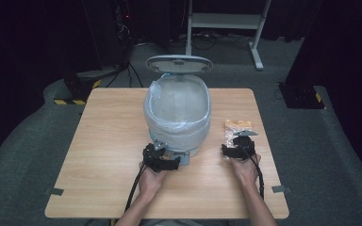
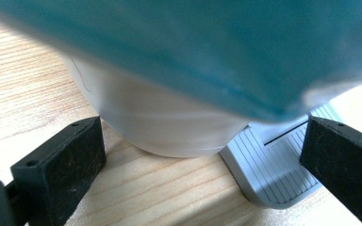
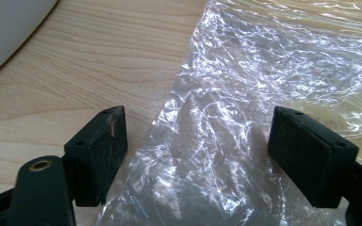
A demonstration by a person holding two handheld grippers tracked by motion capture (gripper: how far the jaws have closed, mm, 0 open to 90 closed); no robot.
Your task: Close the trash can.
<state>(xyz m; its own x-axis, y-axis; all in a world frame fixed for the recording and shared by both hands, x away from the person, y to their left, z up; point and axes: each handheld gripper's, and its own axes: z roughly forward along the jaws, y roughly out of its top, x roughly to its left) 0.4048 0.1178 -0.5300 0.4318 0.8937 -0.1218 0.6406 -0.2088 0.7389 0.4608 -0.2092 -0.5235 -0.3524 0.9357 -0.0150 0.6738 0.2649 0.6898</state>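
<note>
A white pedal bin lined with a pale plastic bag stands mid-table, its lid tipped open at the back. My left gripper sits at the bin's front base, open. The grey ribbed pedal lies just inside its right jaw, and the bin's white wall is close ahead under a blurred teal overhang. My right gripper rests low on the table to the bin's right, open. A crinkled clear plastic bag lies flat between its jaws. The bag's far end looks orange-yellow.
The wooden table has bare room on its left half and along the front edge. Tape tabs mark the front corners. Beyond the table stand a white frame and dark equipment on grey carpet.
</note>
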